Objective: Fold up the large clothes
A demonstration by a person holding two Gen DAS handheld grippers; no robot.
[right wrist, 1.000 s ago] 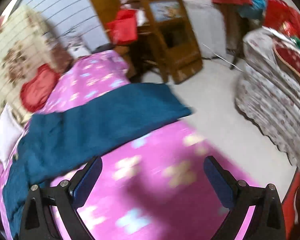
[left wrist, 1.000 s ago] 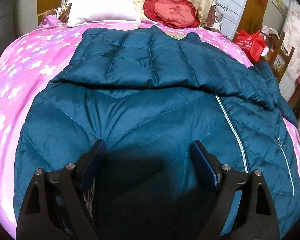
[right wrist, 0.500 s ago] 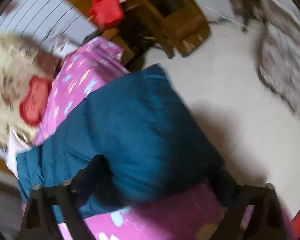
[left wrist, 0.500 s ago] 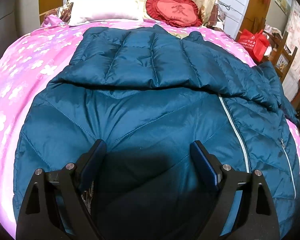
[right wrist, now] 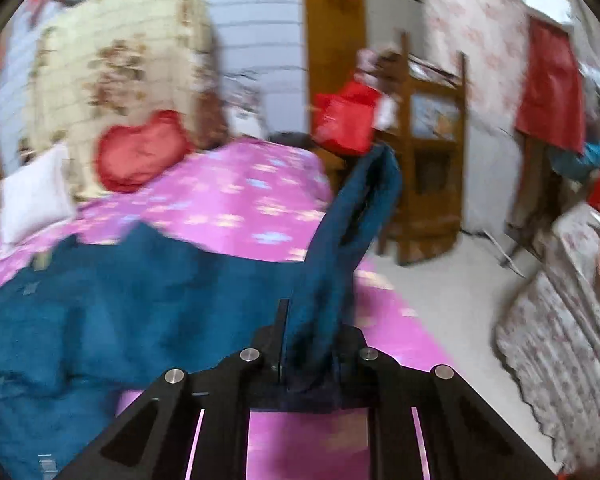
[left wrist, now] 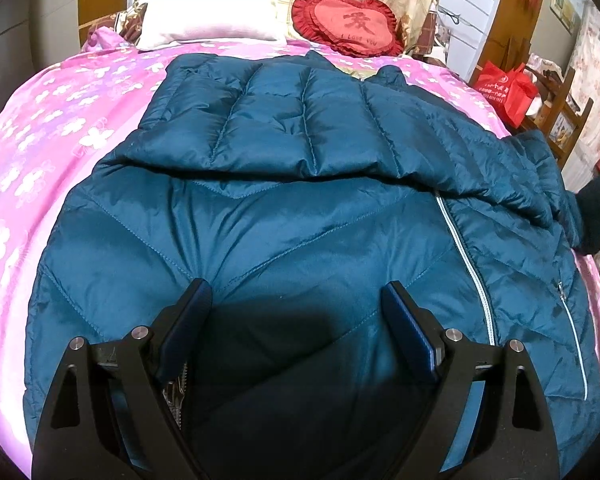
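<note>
In the left wrist view the left gripper [left wrist: 296, 300] hangs low over the hem end of the teal down jacket [left wrist: 284, 216], jaws spread wide with only quilted fabric between them, gripping nothing. The jacket lies front-up across the pink flowered bed [left wrist: 28, 148], its pale zipper [left wrist: 464, 256] running up the right half and one sleeve folded across the chest. Beyond it rest a white pillow [left wrist: 208, 12] and a red heart cushion [left wrist: 348, 24].

Only the blurred right wrist view shows the right gripper [right wrist: 312, 340], jaws pinched narrow on a lifted sleeve [right wrist: 352, 236] that rises clear of the bed. Farther off stand a red bag [right wrist: 344, 120] and a wooden shelf [right wrist: 432, 152].
</note>
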